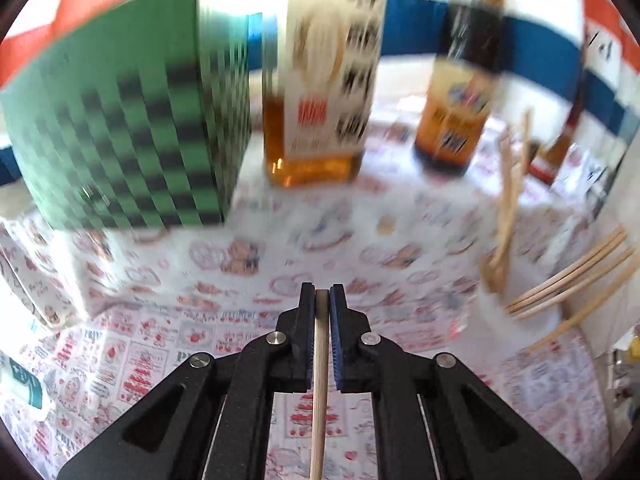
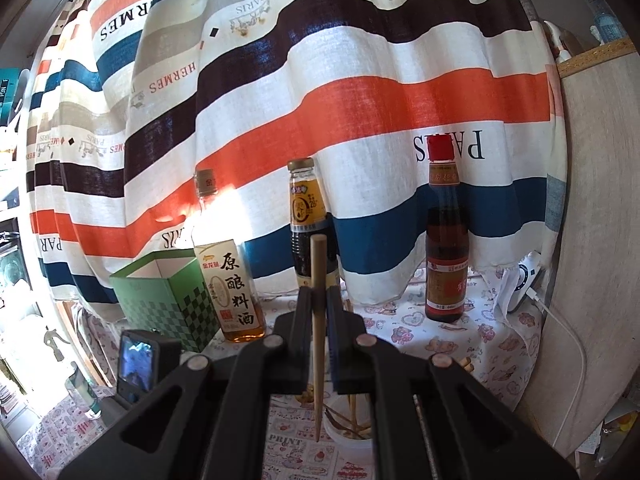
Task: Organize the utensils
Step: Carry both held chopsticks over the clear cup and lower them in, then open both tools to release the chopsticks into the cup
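My left gripper (image 1: pixel 322 292) is shut on a wooden chopstick (image 1: pixel 319 392) that runs back between the pads toward the camera, above the patterned tablecloth. At the right stands a white holder cup (image 1: pixel 520 300) with several wooden chopsticks (image 1: pixel 508 196) leaning out of it. My right gripper (image 2: pixel 319 292) is shut on another wooden chopstick (image 2: pixel 319 344), held nearly upright, its lower tip over the tablecloth beside the white cup (image 2: pixel 350 436) that holds several utensils. The left view is motion-blurred.
A green checkered box (image 1: pixel 132 128) (image 2: pixel 160 292), a cooking wine bottle (image 1: pixel 320 80) (image 2: pixel 230 280), a dark sauce bottle (image 1: pixel 460 80) (image 2: pixel 308 224) and a red-capped bottle (image 2: pixel 446 248) stand at the back before a striped curtain (image 2: pixel 360 92). A white cable (image 2: pixel 576 344) hangs right.
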`<state>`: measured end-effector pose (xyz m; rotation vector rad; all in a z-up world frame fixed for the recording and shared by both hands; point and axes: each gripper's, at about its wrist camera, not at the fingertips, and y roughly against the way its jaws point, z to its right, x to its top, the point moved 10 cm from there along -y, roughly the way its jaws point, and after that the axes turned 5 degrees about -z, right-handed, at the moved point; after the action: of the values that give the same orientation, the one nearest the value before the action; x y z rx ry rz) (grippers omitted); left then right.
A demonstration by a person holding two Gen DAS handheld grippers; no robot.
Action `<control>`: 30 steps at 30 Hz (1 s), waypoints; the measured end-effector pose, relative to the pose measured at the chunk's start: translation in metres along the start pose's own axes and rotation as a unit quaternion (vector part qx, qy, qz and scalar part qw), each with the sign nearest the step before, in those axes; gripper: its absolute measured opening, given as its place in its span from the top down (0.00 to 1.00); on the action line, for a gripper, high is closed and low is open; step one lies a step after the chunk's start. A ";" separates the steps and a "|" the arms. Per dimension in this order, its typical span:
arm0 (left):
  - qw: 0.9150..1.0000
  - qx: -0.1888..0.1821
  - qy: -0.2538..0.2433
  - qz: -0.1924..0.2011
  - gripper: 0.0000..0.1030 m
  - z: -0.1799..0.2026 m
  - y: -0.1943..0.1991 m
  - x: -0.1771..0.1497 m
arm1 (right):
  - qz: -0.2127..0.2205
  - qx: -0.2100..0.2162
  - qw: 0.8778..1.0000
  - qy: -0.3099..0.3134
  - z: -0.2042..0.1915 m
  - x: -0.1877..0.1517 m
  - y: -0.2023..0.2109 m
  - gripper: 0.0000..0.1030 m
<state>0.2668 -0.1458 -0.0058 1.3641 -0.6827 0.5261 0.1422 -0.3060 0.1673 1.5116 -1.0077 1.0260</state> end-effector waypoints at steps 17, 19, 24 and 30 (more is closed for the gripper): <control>0.976 -0.098 0.027 0.191 0.94 0.025 0.172 0.058 | 0.024 -0.008 1.000 -0.018 0.020 0.010 0.010 0.94; 0.972 -0.107 0.038 0.206 0.94 0.026 0.180 0.063 | 0.028 -0.006 0.999 -0.031 0.027 0.010 0.009 0.94; 0.961 -0.139 0.041 0.235 0.94 0.040 0.199 0.073 | 0.069 -0.042 0.994 -0.070 0.054 0.015 0.011 0.94; 0.950 -0.170 0.021 0.261 0.94 0.066 0.208 0.084 | 0.059 -0.049 0.993 -0.092 0.075 0.009 -0.007 0.94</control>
<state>0.1712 -0.1849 0.2038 0.8379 -1.0561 0.8119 0.1598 -0.3796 0.1644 1.5001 -1.2726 0.9160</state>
